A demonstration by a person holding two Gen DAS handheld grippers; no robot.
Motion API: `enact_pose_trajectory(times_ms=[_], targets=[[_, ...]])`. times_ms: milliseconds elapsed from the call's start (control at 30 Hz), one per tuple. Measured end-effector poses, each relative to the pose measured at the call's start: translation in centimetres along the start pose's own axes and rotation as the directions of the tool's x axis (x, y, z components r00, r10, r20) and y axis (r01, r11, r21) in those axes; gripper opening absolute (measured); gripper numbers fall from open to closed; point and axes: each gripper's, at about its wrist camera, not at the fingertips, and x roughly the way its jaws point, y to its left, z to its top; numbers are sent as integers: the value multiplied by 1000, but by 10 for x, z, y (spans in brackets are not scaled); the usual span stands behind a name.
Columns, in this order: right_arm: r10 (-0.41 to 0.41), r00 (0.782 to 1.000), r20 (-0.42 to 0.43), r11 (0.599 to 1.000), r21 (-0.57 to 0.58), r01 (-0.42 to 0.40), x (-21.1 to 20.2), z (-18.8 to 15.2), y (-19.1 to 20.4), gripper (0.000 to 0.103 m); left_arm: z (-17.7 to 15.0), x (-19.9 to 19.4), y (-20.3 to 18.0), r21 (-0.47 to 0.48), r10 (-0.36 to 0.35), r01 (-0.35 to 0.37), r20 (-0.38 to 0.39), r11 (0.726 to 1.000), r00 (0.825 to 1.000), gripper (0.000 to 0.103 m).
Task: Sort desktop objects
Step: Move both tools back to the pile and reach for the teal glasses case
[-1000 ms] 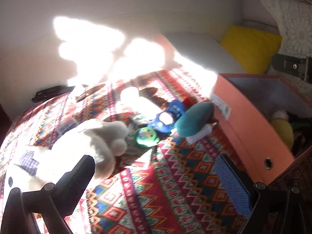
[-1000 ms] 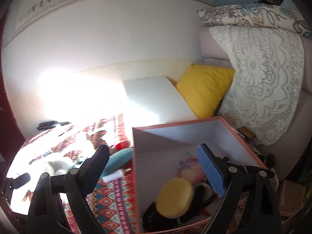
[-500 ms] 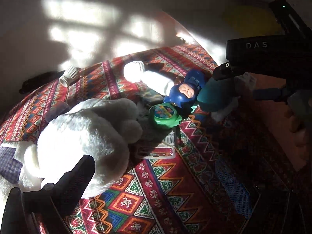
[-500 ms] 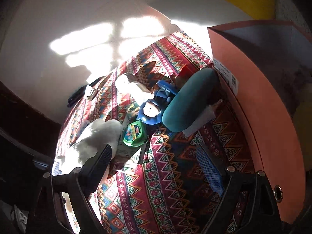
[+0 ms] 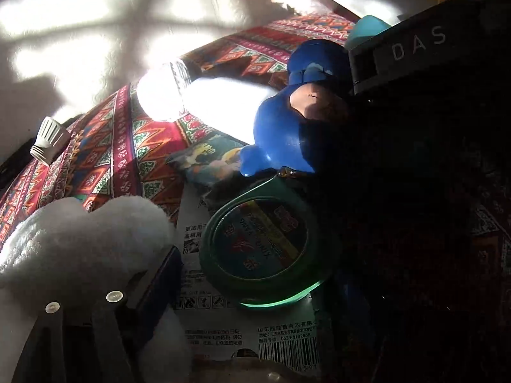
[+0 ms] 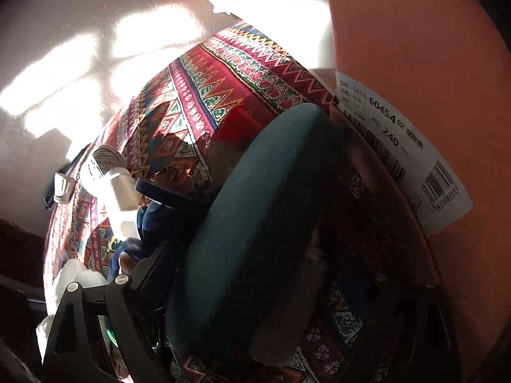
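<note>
In the left wrist view my left gripper (image 5: 255,274) is open and low over the patterned cloth, its fingers either side of a round green tin (image 5: 265,242) that lies on a printed card (image 5: 223,328). Its left finger (image 5: 159,284) presses against a white plush toy (image 5: 73,249); the right finger is lost in shadow. A blue doll (image 5: 287,127) and a white bottle (image 5: 204,102) lie just beyond. In the right wrist view my right gripper (image 6: 262,293) is open around a teal oval case (image 6: 255,239), close beside the orange box (image 6: 415,63).
A white ribbed cap (image 5: 48,142) lies at the cloth's far left edge. The right gripper's black body (image 5: 431,57) fills the right of the left wrist view. A barcode label (image 6: 399,146) is on the box wall. Pale wall behind.
Both grippers dropped down and forward to the cloth. The left now straddles the green tin, the right now straddles the teal case beside the box.
</note>
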Motion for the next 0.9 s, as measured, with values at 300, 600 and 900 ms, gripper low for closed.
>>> enact_pose_trajectory(times_ms=[300,600,900], targets=[[102,995,22,994,-48,-101,-47,-4,-4,73,-21,-74,7,-109,-86,93,65,990,994,3],[212,967,138,975,-98,-200,-148,-40,-9,58,-35,-108,-4,-87,-123,128,61,988,991,58],[160,983,87,964,-226,-136,-152,-52,1,23,-12,-45,-18,-147,-161,166,40,975,986,94]])
